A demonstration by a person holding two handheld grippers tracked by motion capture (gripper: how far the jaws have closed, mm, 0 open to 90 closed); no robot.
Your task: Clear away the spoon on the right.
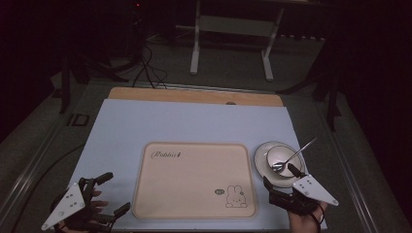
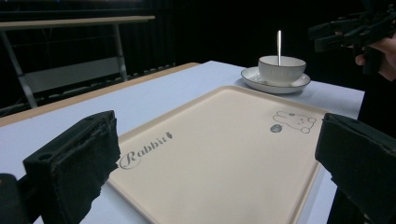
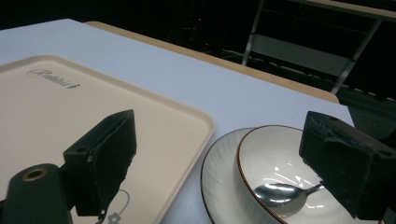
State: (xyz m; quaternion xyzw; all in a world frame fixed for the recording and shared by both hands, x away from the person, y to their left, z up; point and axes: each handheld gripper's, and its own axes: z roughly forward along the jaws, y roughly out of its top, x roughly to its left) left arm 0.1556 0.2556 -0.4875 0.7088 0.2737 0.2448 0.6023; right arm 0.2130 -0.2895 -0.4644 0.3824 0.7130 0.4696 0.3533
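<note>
Between the right gripper's (image 3: pixel 219 163) spread, empty, rough black jaws sits a glossy white bowl (image 3: pixel 280 163) holding a steel spoon (image 3: pixel 280 193), on a ribbed saucer (image 3: pixel 219 172). The left gripper (image 2: pixel 219 158), likewise spread and empty, faces a smooth beige tray (image 2: pixel 224 154) marked "Rabbit".

Tray at centre, bowl set to its right.

A tray (image 1: pixel 194 179) lies before me on the table (image 1: pixel 194 121). Just right of it a bowl (image 1: pixel 282 158) sits on a saucer (image 1: pixel 260 160), a spoon (image 1: pixel 291 158) resting in the bowl. My left gripper (image 1: pixel 111 194) hangs left of the tray, my right gripper (image 1: pixel 278 175) near the saucer's front edge.
</note>
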